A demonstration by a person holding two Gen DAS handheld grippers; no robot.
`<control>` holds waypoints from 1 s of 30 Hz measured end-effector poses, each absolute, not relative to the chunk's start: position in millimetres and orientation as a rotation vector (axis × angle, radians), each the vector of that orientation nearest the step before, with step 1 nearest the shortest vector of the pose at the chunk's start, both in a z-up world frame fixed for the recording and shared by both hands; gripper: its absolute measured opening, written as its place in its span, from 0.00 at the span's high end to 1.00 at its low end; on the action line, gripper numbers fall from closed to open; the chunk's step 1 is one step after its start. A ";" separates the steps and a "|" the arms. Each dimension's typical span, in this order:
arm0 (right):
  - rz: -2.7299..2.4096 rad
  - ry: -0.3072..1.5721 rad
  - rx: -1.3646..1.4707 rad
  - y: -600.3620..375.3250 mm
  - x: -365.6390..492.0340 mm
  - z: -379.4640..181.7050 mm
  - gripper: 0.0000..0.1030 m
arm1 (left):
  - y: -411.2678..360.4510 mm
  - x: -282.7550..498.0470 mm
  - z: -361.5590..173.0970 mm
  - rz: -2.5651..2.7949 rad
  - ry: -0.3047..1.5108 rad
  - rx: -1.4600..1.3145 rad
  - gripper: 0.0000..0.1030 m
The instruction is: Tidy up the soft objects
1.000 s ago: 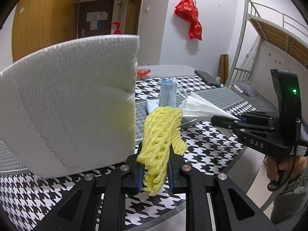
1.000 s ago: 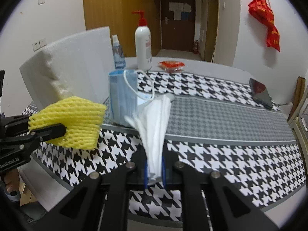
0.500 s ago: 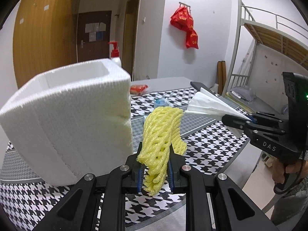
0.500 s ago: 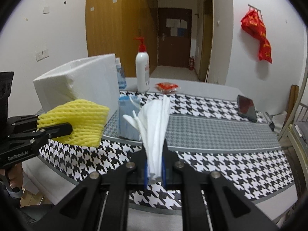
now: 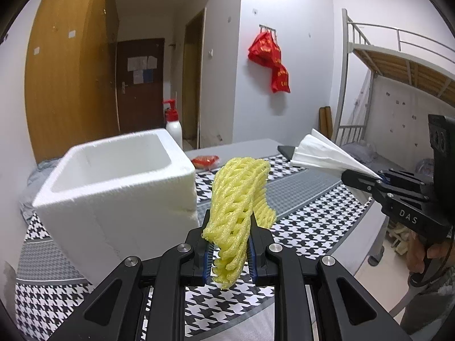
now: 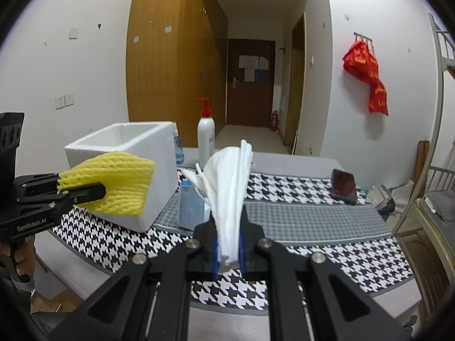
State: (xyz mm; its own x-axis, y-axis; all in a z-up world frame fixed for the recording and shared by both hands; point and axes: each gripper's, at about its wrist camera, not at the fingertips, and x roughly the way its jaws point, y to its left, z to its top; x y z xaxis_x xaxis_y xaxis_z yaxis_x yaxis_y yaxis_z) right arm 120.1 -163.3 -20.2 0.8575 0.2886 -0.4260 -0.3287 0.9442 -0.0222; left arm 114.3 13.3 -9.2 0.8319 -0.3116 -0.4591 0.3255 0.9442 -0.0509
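Up close, the left gripper (image 5: 229,251) is clamped on a yellow foam net (image 5: 238,199), which stands up between its blue-edged pads and flares wider above them. Just beside it, on the near corner of the checked table (image 5: 298,244), sits the open white foam box (image 5: 113,187); the left wrist view looks down into the box's hollow, and what shows of it is bare white.

The right gripper (image 6: 228,251) is closed on a bunch of white tissue (image 6: 230,187) that fans upward from its pads. From the left wrist view the same gripper (image 5: 379,179) appears side-on, well to the far side of the net from the box, tissue (image 5: 324,153) pointing toward the box, both held above the tabletop.

Only the right wrist view shows the blue mask pack (image 6: 191,201) standing just beside the box, behind the tissue, and a small blue-labelled bottle (image 6: 178,147) behind the box's far corner. It also shows the left gripper (image 6: 82,190) and net (image 6: 116,184) in front of the box's near wall. A pump bottle (image 6: 206,136) stands beyond the box in both views, and a dark phone (image 6: 343,186) lies far across the table from it.
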 end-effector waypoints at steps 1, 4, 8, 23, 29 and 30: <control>0.324 0.424 -0.099 -162.7 117.5 -18.2 0.87 | 14.0 112.3 -7.2 -0.336 0.475 0.030 0.80; 0.329 0.401 -0.101 -160.6 110.9 -12.4 0.87 | 16.8 107.2 -3.4 -0.330 0.457 0.035 0.80; 0.339 0.380 -0.100 -158.4 106.2 -8.1 0.87 | 19.3 101.5 1.5 -0.317 0.443 0.037 0.80; 0.421 0.354 -0.127 -134.4 100.0 -1.2 0.87 | 37.8 83.6 14.0 -0.238 0.407 0.027 0.80; 0.472 0.333 -0.149 -117.1 98.4 2.9 0.87 | 49.1 74.8 17.4 -0.189 0.390 0.023 0.80; 0.483 0.329 -0.155 -112.9 97.8 3.5 0.87 | 51.6 73.1 17.8 -0.181 0.388 0.022 0.80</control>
